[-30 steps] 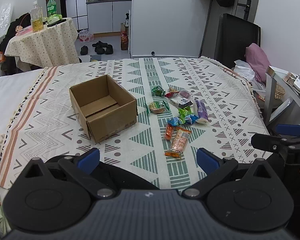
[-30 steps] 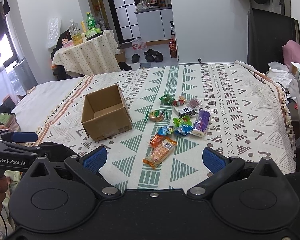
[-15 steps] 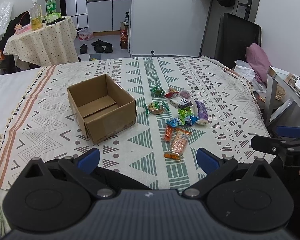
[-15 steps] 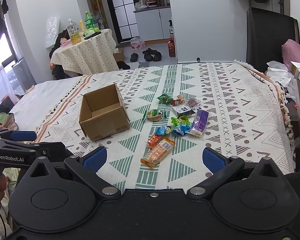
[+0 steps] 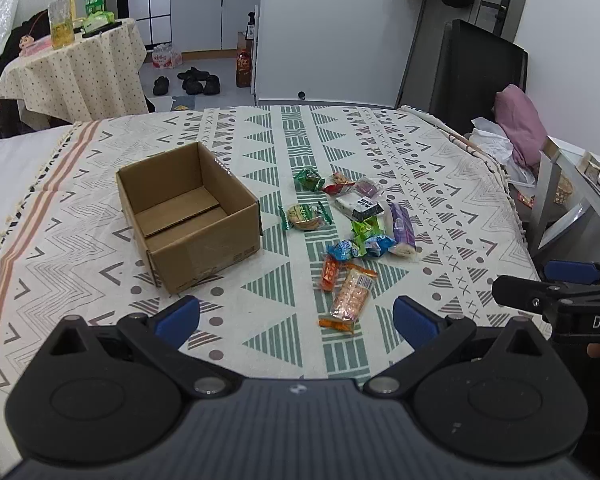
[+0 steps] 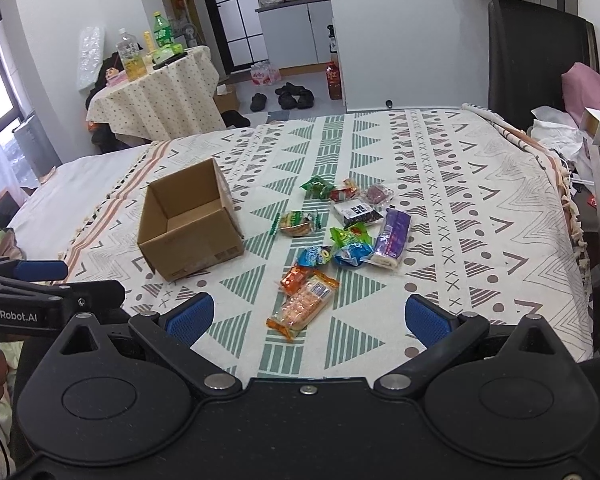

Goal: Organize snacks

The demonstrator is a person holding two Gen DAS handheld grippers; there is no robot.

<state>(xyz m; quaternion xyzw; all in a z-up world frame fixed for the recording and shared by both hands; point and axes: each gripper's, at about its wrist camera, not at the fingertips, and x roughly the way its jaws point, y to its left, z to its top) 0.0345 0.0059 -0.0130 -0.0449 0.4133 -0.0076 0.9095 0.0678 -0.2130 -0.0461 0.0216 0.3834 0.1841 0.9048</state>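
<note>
An open, empty cardboard box sits on the patterned cloth. To its right lie several wrapped snacks: a long orange pack nearest me, a purple pack, a round green-wrapped cake, and blue, green, red and black-and-white packs. My left gripper is open and empty near the front edge, short of the snacks. My right gripper is open and empty, just in front of the orange pack.
The patterned cloth covers a bed or table. At the right edge are a pink pillow, a dark chair and a shelf. Behind stands a round table with bottles and shoes on the floor.
Both grippers have moved slightly forward and lower toward the cloth; the box and snacks look a little nearer. Nothing was taken hold of.
</note>
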